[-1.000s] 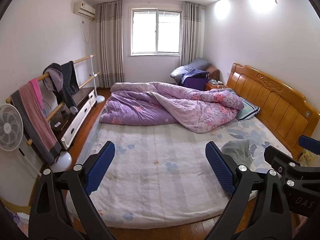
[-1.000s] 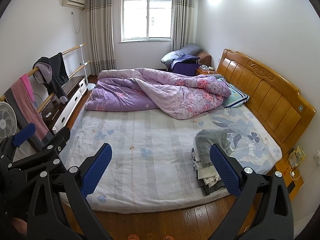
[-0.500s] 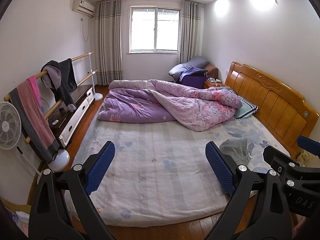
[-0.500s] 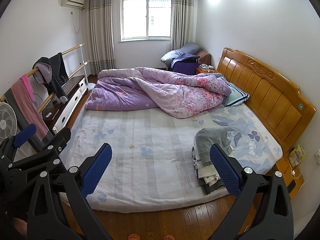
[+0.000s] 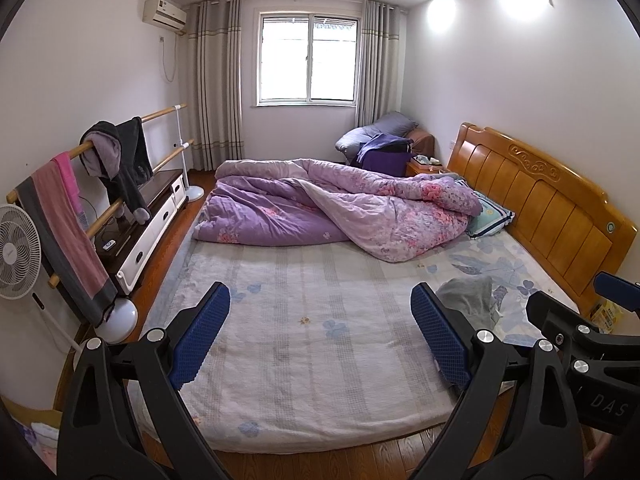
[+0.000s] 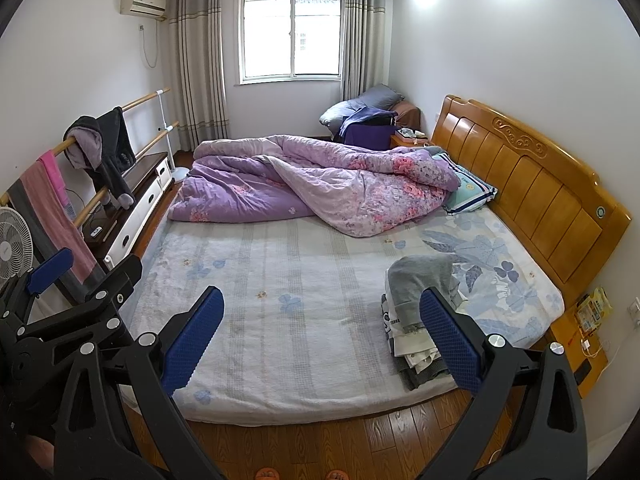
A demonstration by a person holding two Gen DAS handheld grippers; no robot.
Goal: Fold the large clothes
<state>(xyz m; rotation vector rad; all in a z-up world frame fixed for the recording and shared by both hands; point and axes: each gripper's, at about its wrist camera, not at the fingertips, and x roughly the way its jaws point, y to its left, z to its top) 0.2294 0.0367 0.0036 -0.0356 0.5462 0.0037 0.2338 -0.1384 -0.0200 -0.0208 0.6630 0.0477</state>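
Clothes (image 6: 420,312) lie stacked near the foot-side edge of the bed (image 6: 280,360), toward the headboard (image 6: 532,184); a grey garment (image 6: 420,280) sits crumpled on top of flatter pieces that look already folded. Left gripper (image 5: 320,336) and right gripper (image 6: 320,340) both hang above the floor in front of the mattress, jaws spread wide and holding nothing. In the left wrist view only the grey garment's top (image 5: 468,296) shows past the gripper's right finger, and the right gripper's frame crowds the lower right corner, so the two tools sit close together.

Judging from this, no garment is in hand and the next move is probably a reach for the grey piece. Several things could go wrong there. A pinch taken too deep may catch the piece below as well and drag the finished stack apart. Since the pile rests close to the mattress edge, a sideways tug could spill it onto the wooden floor (image 6: 360,440). With the grippers this near each other, a crossing reach risks a knock between frames. Loose cloth grabbed by a bunched fold rather than a hem would open unevenly when spread on the bare sheet. The purple quilt (image 6: 320,184) heaped across the far half leaves only the near half free, so a large garment flung too far may land on it and wrinkle.
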